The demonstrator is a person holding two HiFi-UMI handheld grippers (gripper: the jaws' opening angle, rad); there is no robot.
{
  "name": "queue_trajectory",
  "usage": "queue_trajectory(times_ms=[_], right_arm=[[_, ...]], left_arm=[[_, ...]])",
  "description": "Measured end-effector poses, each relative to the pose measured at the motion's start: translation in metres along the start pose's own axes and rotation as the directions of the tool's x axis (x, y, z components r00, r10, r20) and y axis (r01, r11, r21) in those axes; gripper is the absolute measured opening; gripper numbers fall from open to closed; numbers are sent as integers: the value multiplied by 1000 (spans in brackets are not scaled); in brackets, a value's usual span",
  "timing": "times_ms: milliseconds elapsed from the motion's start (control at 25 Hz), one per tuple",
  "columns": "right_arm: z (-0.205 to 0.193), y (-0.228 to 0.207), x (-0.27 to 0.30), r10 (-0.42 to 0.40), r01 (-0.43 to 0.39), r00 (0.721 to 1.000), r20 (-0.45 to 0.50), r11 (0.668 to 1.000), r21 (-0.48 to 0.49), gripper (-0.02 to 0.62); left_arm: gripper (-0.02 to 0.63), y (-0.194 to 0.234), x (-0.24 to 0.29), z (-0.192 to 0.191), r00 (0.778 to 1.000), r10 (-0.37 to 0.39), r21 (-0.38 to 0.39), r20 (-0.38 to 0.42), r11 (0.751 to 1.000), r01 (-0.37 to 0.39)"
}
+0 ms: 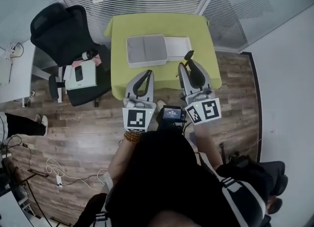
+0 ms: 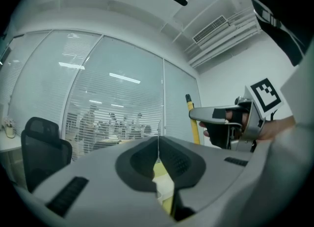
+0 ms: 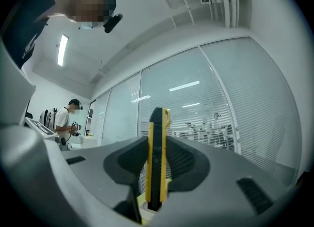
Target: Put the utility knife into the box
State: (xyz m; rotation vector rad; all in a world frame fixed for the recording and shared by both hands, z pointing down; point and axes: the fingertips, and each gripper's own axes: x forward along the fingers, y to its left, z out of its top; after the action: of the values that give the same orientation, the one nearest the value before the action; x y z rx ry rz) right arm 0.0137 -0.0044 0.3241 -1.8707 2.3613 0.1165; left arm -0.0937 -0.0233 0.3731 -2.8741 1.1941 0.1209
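A yellow and black utility knife (image 3: 156,164) stands upright between the jaws of my right gripper (image 3: 157,145), which is shut on it. In the head view that gripper (image 1: 188,63) hangs over the front right of the green table (image 1: 196,29), the knife's dark end (image 1: 189,54) sticking out past its tips. The grey box (image 1: 146,50) lies open on the table's middle, a white panel (image 1: 177,48) beside it. My left gripper (image 1: 147,73) is at the table's front edge, short of the box, jaws shut with nothing in them. The left gripper view shows its tips (image 2: 158,145) touching and the right gripper (image 2: 221,115) alongside.
A black office chair (image 1: 64,29) stands left of the table with a white item (image 1: 81,76) on a seat beside it. Glass walls with blinds run behind the table. Cables (image 1: 59,174) lie on the wooden floor. Another person (image 3: 66,123) stands far off.
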Motion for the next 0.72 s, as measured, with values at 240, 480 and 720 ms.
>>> queue_trajectory(times_ms=[240,480,720], right_arm=[[-1,-34,24,13,-13,1000,3,1000,5,112],[-11,-61,51,46,-45,999,-9,999,28,112],[-11,-80,68,84,-84,996,-18,996,35,112]], left_arm=[[15,-2,35,0,1000,16,-2,3,1000,-16],[15,3,65,-9,998,50,9,-34,999,-50],[15,4,87,-11,995,90,0,-41,996,-90]])
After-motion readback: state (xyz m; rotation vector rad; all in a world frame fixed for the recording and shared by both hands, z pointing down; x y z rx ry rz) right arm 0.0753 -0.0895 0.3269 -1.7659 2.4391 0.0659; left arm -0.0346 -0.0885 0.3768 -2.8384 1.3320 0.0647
